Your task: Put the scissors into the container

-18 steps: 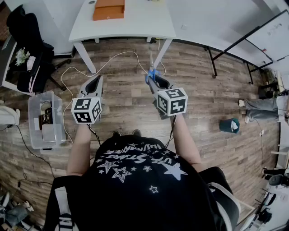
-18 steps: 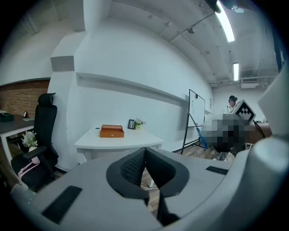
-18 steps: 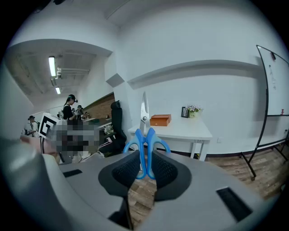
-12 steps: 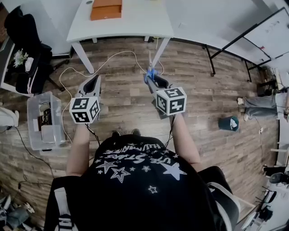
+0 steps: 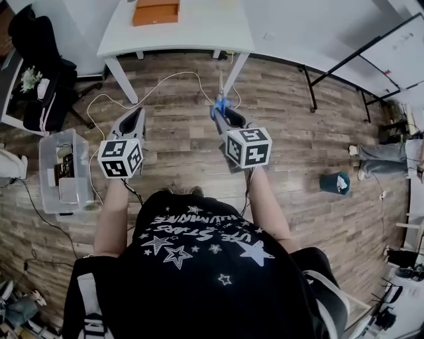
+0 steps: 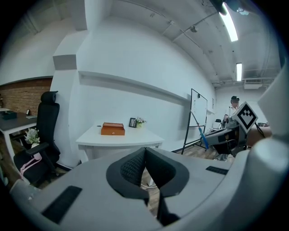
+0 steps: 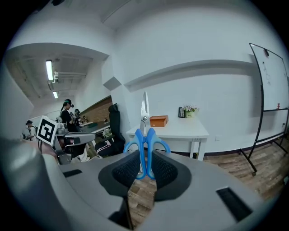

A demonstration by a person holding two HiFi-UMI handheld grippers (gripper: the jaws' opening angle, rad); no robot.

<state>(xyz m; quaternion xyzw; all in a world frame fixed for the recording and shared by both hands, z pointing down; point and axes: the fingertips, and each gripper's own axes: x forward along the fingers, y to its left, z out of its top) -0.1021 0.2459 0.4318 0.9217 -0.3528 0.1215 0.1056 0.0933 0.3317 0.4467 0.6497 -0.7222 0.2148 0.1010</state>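
A floor (image 5: 298, 132) of brown wood-grain planks fills the head view. At its top edge stands a white rectangular table (image 5: 199, 33) on slanted white legs, against a plain white wall. To the right is a whiteboard (image 5: 391, 53) in a thin black frame, and to the left a black high-backed office chair (image 5: 30, 40). The person's black T-shirt (image 5: 199, 265), printed with white stars, covers the bottom of the view.

A clear plastic tub (image 5: 44, 165), rectangular with rounded corners, sits on the floor well to the person's left. It holds several items, too small to tell. A flat orange box (image 5: 156, 12) lies on the table's far left end, and the right gripper view shows a small potted plant (image 7: 189, 109) near the wall side. A teal bin (image 5: 336, 183) stands on the floor off to the right. A thin white cable (image 5: 165, 83) loops over the planks in front of the table.

Both grippers are grey plastic with dark ribbed pads, and each carries 1 white cube with black square markers. The left gripper (image 5: 137, 118) is held out level, its jaws pressed together with nothing between them. The right gripper (image 5: 222, 118) is clamped on the scissors (image 5: 220, 99). Its pads squeeze the 2 blue looped handles, and the steel blades stand straight up, closed, pointing toward the table. The scissors are in the air above the floor, well apart from the tub and short of the table.
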